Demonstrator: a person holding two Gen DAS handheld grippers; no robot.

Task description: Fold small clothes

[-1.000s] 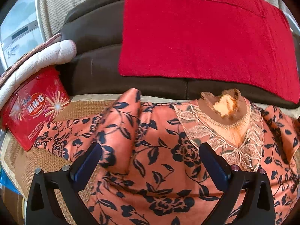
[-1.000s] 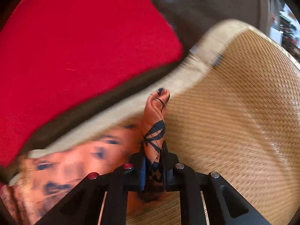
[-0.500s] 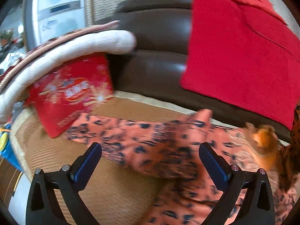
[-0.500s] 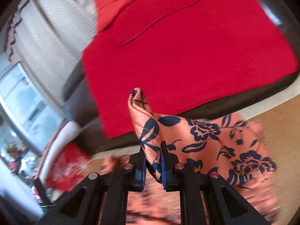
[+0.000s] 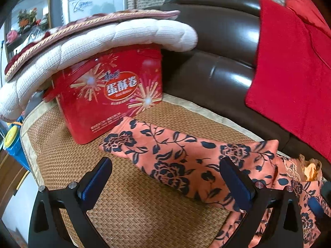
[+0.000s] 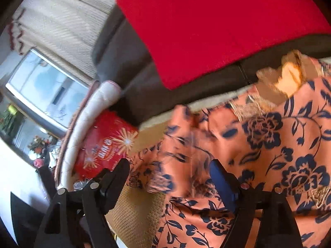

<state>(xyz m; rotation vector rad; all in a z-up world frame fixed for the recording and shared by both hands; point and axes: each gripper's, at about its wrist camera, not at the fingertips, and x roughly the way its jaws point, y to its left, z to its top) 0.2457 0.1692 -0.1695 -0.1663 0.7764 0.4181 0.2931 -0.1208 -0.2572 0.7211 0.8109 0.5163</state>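
Floral blouse (image 5: 178,165), one, red tin (image 5: 109,95), one

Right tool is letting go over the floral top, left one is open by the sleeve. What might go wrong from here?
1. The right tool is opening with loose, blurred fabric of the floral top between its fingers; it may snag and undo the fold.
2. The sleeve lies stretched toward the red tin; the left tool, reaching for its end, may bump the tin.

The right hand-held gripper (image 6: 169,181), clamped on the sleeve (image 6: 178,144) before, is opening and has released it.
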